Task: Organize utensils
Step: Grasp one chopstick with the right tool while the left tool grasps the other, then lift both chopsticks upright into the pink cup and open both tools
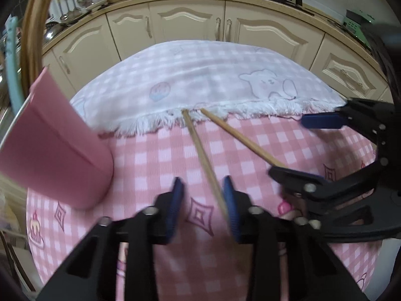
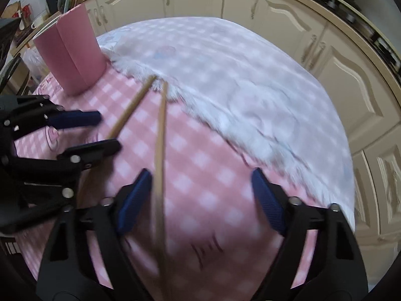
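Two wooden chopsticks lie on the pink checked tablecloth (image 1: 155,160), their far tips at the fringe of a white cloth (image 1: 200,80). One chopstick (image 1: 204,158) runs between the fingers of my left gripper (image 1: 204,200), against the right pad; the left pad stands clear of it. The other chopstick (image 2: 160,150) passes between the widely spread fingers of my right gripper (image 2: 201,198), close to the left pad and not pinched. Each gripper shows in the other's view: the right gripper (image 1: 300,148) and the left gripper (image 2: 107,131). A pink utensil holder (image 1: 57,155) stands at the left.
Several long chopsticks (image 1: 32,25) and a pale blue handle (image 1: 11,57) stick out of the holder (image 2: 72,57). The white fringed cloth (image 2: 250,87) covers the far half of the table. Cream kitchen cabinets (image 1: 190,22) and a cluttered countertop run behind the table.
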{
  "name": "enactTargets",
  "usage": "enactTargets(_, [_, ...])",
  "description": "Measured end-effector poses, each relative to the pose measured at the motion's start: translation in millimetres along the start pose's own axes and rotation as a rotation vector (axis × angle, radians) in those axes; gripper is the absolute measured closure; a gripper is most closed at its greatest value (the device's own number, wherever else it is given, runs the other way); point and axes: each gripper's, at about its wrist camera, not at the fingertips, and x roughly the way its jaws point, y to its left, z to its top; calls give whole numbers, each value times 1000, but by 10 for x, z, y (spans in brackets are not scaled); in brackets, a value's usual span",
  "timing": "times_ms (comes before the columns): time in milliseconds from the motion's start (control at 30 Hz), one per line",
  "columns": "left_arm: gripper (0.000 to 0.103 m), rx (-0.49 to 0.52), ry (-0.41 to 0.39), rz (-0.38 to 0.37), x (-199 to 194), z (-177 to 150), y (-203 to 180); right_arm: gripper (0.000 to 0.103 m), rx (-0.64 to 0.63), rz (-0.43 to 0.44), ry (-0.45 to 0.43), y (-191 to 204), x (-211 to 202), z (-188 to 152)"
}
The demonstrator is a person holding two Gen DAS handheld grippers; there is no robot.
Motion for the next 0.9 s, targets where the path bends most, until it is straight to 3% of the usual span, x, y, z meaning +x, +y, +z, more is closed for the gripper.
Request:
enactTargets(33, [89, 2, 1, -8, 4, 11, 15, 43, -10, 12, 0, 34, 11, 47])
enactTargets(67, [95, 4, 3, -15, 19, 27, 23, 59, -19, 22, 0, 64, 11, 79])
enactTargets(100, [96, 7, 6, -23, 23, 38, 24, 78, -30, 32, 5, 106, 6, 110])
enactTargets(167, [98, 17, 3, -30, 5, 16, 16, 96, -35, 52, 15, 166, -11, 121])
enactTargets(400, [99, -37, -69, -75, -262, -181, 110, 97, 119, 161, -99, -42, -285, -35])
enactTargets(600, [99, -107, -215, -105, -726, -226, 256, 97, 221, 260, -253, -187, -721, -106])
enactTargets(900, [99, -192, -439, -113, -1377, -239, 489, 97, 249, 305, -424, -152, -1198, -13])
